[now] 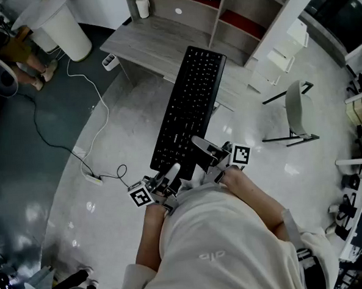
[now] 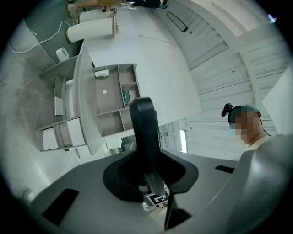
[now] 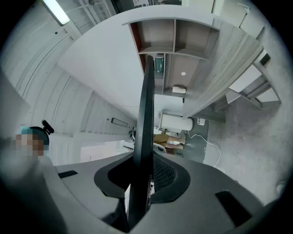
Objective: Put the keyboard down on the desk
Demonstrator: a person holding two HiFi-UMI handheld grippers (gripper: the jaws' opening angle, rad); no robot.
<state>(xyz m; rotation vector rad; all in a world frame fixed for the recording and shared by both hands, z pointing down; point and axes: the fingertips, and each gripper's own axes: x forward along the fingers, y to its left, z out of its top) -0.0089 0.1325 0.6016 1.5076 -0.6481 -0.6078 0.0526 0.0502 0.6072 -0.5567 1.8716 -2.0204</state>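
A long black keyboard [image 1: 190,106] hangs in the air above the floor, its far end over the front edge of the grey wooden desk [image 1: 150,42]. Both grippers hold its near short end. My left gripper [image 1: 169,173] is shut on the near left corner and my right gripper [image 1: 204,149] is shut on the near right corner. In the left gripper view the keyboard [image 2: 143,130] shows edge-on between the jaws of that gripper [image 2: 149,183]. In the right gripper view the keyboard [image 3: 146,123] is a thin dark blade clamped in the right gripper [image 3: 139,192].
A shelf unit [image 1: 234,9] stands at the back of the desk, with a white cup [image 1: 142,6] beside it. White drawers [image 1: 285,49] and a chair [image 1: 296,110] are to the right. A power strip [image 1: 91,177] with cables lies on the floor at left, near a white bin [image 1: 67,28].
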